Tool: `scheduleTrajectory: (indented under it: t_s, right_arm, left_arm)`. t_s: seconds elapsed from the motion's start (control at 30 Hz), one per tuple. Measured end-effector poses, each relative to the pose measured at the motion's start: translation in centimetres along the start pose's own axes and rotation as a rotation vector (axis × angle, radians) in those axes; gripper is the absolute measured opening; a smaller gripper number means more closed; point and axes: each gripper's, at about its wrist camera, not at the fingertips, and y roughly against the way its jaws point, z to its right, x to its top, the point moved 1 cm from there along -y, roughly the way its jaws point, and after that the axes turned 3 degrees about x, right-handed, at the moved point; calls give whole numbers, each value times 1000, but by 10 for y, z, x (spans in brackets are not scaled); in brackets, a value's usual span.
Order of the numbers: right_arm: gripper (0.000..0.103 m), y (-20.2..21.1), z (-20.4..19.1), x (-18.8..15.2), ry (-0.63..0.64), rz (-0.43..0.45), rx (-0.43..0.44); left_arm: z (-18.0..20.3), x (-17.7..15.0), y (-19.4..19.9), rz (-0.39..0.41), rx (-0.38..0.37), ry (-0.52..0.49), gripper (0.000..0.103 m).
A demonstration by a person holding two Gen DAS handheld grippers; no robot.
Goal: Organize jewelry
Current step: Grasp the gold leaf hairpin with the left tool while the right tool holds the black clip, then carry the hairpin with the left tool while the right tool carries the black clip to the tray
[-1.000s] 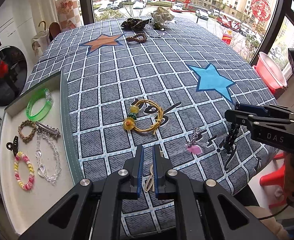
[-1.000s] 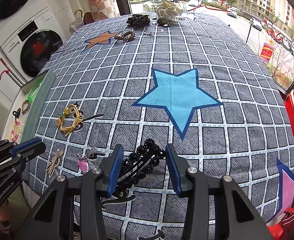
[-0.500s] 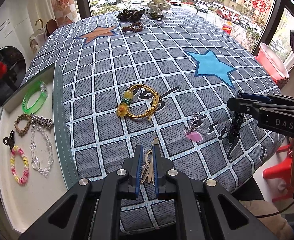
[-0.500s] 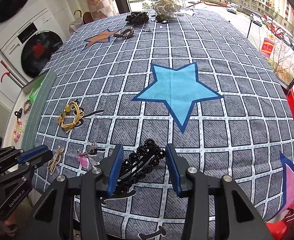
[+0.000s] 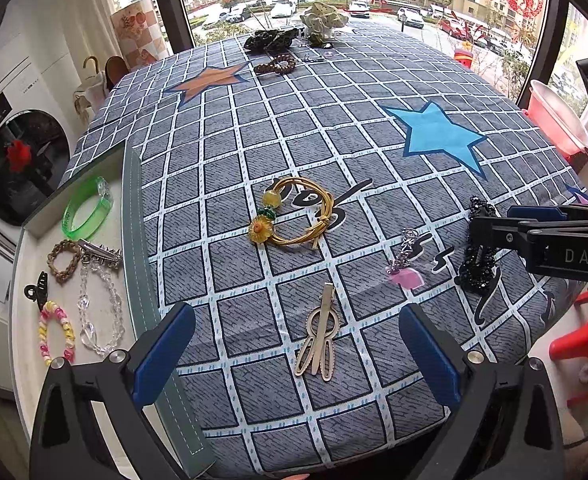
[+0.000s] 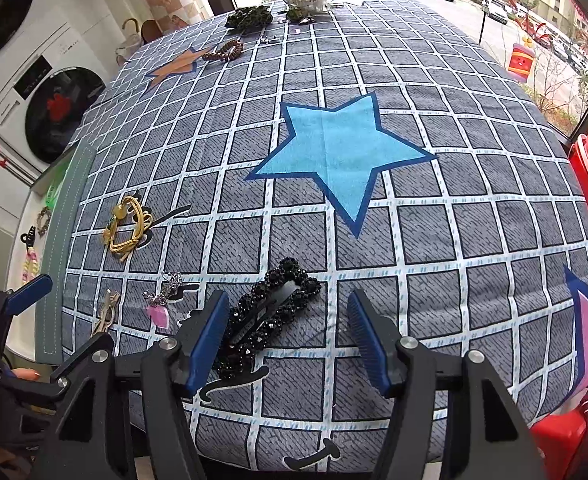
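My left gripper is open wide, its blue pads either side of a gold hair clip lying flat on the checked cloth. My right gripper is open, with a black beaded hair clip lying on the cloth beside its left pad; this clip also shows in the left wrist view. A gold cord bracelet with yellow beads and a silver charm with a pink tag lie between them. A white tray at the left holds a green bangle, a clear bead chain and a pastel bracelet.
At the far end of the table lie a brown beaded bracelet, a dark scrunchie and a white scrunchie. A washing machine stands left. Red stools and a pink tub stand right of the table edge.
My left gripper has opened wide and let go of the gold hair clip, which now lies on the cloth. My right gripper has opened a little wider around the black clip.
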Motion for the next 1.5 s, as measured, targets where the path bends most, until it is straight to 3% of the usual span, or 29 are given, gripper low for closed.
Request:
scheduleTrajectory:
  t_s: [0.13, 0.23, 0.3, 0.4, 0.43, 0.47, 0.53, 0.73, 1.03, 1.27, 1.5]
  right_arm:
    - [65, 0, -14, -9, 0, -3, -30]
    - [65, -5, -31, -11, 61, -14, -107]
    - [65, -8, -40, -13, 117, -19, -154]
    - [57, -7, -43, -13, 155, -19, -155]
    - [55, -6, -42, -13, 159, -20, -150]
    - [54, -5, -40, -13, 163, -22, -143]
    - [53, -4, -36, -14, 167, -18, -123]
    - [53, 5, -19, -16, 109, 10, -14]
    - [53, 24, -24, -7, 114, 63, 38]
    - [53, 40, -59, 5, 181, 95, 90]
    - [53, 43, -125, 13, 306, 99, 183]
  left_arm:
    - [7, -1, -5, -10, 12, -45, 103]
    - [11, -2, -11, -36, -7, -68, 89]
    - [11, -3, -14, -46, -25, -64, 84]
    - [10, -3, -13, -54, -88, -39, 69]
    - [11, -4, -12, -53, -108, -35, 59]
    - [12, -4, -10, -46, -107, -41, 42]
    - [14, -4, -8, -42, -116, -54, 26]
    - [8, -8, 0, -26, -149, 3, 26]
    - [-11, 2, 27, 44, -145, 72, 26]
    - [-43, -2, 51, 99, -115, 117, 26]
    - [-95, -23, 66, 108, -33, 176, 26]
